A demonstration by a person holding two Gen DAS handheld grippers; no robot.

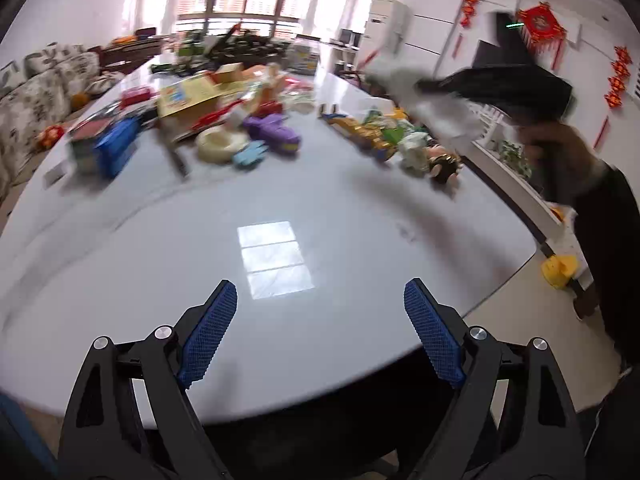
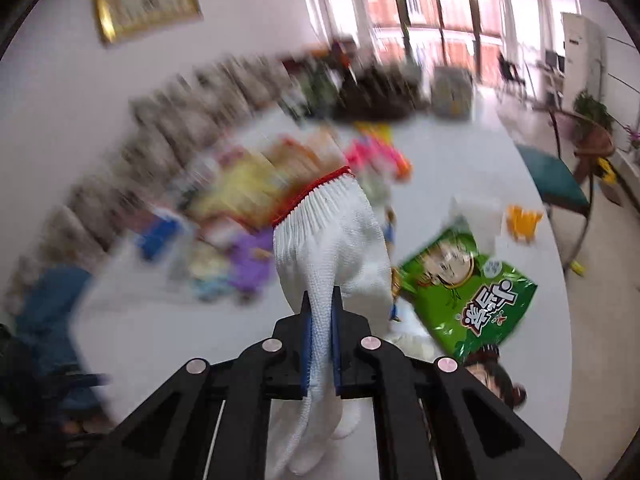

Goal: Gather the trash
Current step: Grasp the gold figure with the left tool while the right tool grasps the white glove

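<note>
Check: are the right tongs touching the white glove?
Touching. In the right wrist view the right tongs are clamped shut on the white glove, with both blue pads pressed against the knit fabric, which hangs below and sticks up above them.

A: Far wall — gold-framed picture (image 2: 146, 6); floral-patterned fabric sofa (image 1: 36, 92) along the left.
B: Noted. Red knotted hangings (image 1: 540, 26), white standing air conditioner (image 1: 386, 24), teal-seated chair (image 2: 558, 178).
</note>
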